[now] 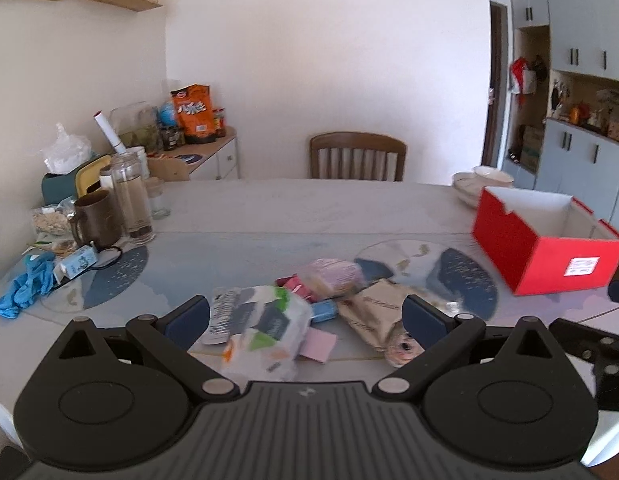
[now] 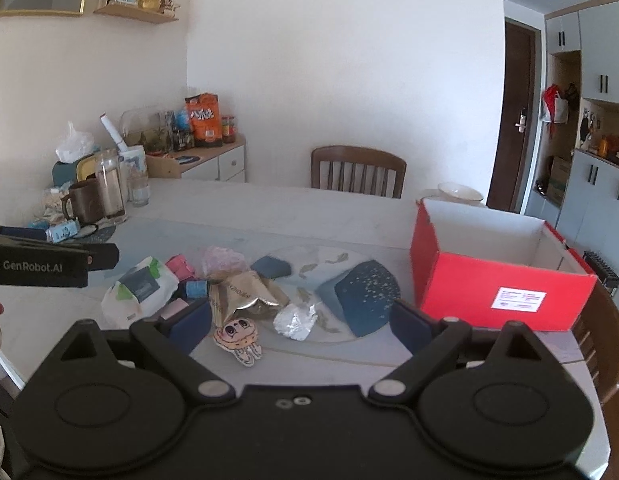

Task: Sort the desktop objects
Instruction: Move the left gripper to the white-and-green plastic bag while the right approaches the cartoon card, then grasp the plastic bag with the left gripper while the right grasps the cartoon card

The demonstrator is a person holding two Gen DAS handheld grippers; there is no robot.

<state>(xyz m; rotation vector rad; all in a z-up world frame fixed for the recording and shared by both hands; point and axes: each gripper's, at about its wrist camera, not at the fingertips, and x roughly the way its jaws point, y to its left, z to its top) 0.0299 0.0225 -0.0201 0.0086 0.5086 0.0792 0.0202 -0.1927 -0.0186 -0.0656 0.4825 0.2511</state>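
Note:
A pile of small items lies on the table's near middle: a white printed packet, a gold foil bag, a pink wrapped pack, a blue eraser, a cartoon sticker and a crumpled foil ball. An open red box stands at the right. My left gripper is open over the white packet. My right gripper is open above the foil ball and sticker. Neither holds anything.
The left gripper's body shows at the left of the right wrist view. Glass jars and a brown mug stand at the table's left, with a blue cloth. White bowls sit behind the red box. A wooden chair stands at the far side.

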